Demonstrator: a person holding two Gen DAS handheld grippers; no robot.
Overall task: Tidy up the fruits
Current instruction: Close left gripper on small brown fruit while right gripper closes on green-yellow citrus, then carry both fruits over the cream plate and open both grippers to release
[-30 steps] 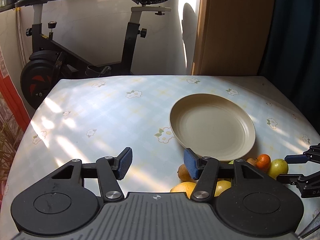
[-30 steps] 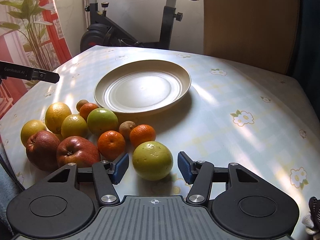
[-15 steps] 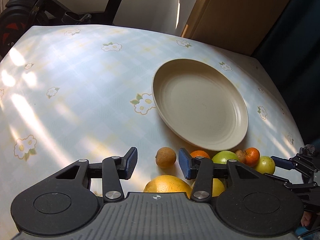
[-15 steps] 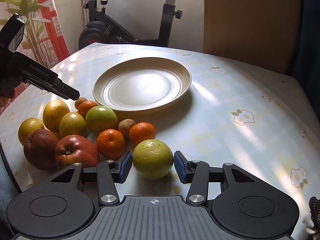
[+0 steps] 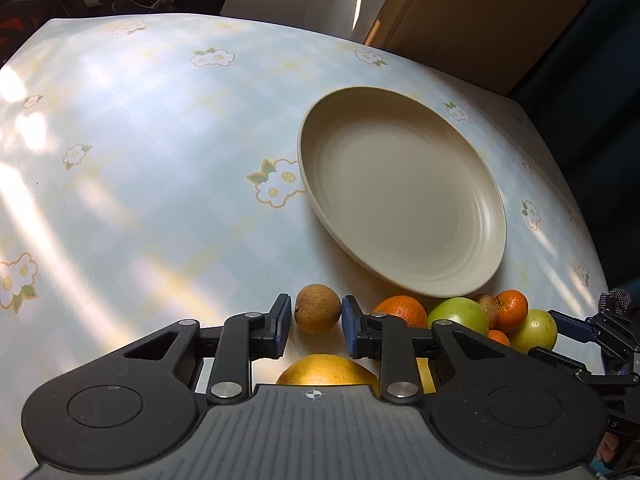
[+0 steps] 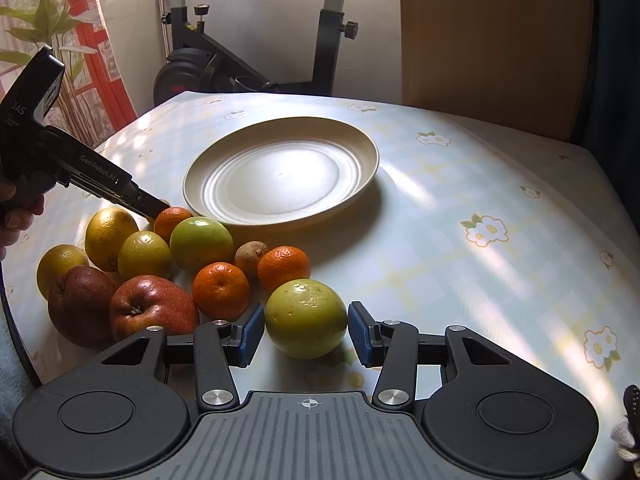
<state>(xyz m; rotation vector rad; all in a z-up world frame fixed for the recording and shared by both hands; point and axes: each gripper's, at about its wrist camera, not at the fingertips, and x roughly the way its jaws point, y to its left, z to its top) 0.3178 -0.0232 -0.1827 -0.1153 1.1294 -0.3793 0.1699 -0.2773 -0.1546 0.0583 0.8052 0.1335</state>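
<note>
A small brown fruit (image 5: pixel 318 308) lies on the table just in front of the empty cream plate (image 5: pixel 420 290). My left gripper (image 5: pixel 315 320) has it between the pads. The jaws are closing, and a thin gap still shows beside the left pad. In the right wrist view the left gripper (image 6: pixel 158 206) reaches down at the far end of the fruit pile and hides that fruit. My right gripper (image 6: pixel 307 330) is shut on a yellow-green round fruit (image 6: pixel 306 322) on the table, nearest the camera, with both pads against its sides. The plate (image 6: pixel 280 168) lies beyond it.
The pile holds two red apples (image 6: pixel 152 308), mandarins (image 6: pixel 220 290), yellow citrus (image 6: pixel 110 236) and a green fruit (image 6: pixel 202 242). A hand (image 6: pixel 16 216) holds the left tool. An exercise bike (image 6: pixel 248 64) and a wooden panel (image 6: pixel 492 40) stand behind the flowered tablecloth (image 6: pixel 480 200).
My left gripper came down, tipped toward the table, and its jaws narrowed around the small brown fruit. The right gripper stayed in place while its jaws drew in onto the yellow-green fruit.
</note>
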